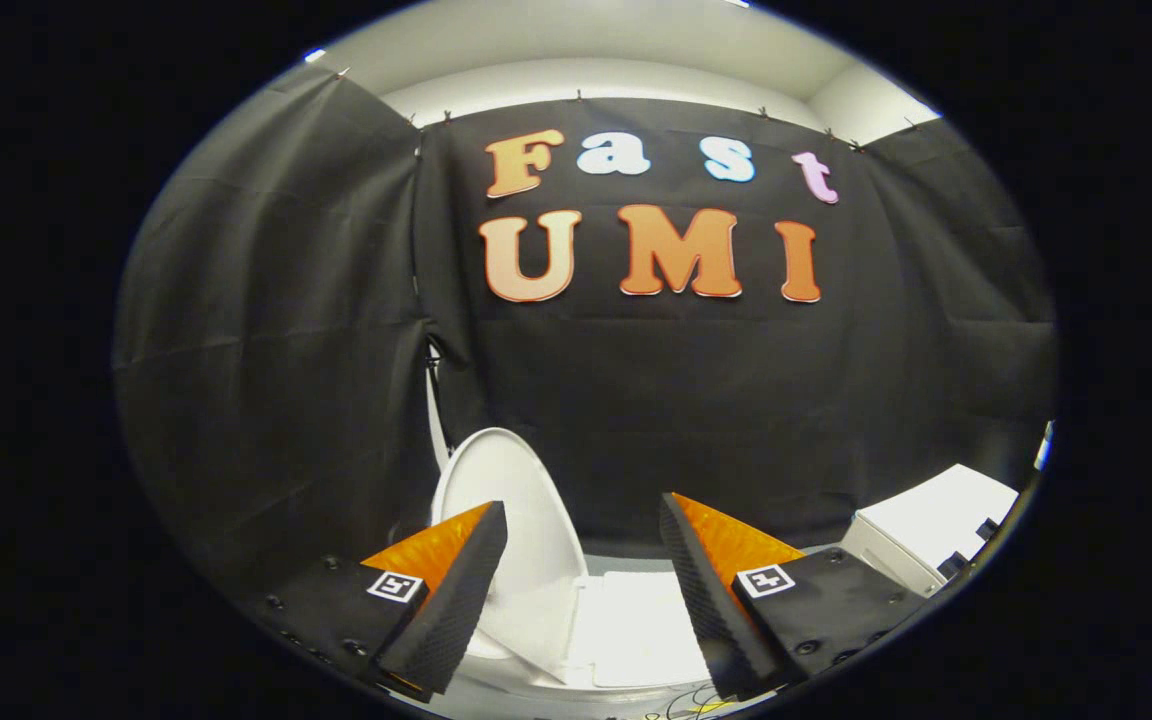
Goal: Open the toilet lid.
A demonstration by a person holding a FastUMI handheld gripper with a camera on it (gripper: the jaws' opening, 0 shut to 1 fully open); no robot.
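Black cloth walls close off the booth ahead of you, with a white ceiling above them. Your tongs (583, 520) are spread wide apart and hold nothing; their orange, black-padded fingers (456, 580) frame the toilet lid (516, 500), which stands raised and tilted up just beyond the left finger, with the white toilet (636, 630) low between the two. Off beyond your right finger sits a white box-like unit (936, 525) against the cloth.
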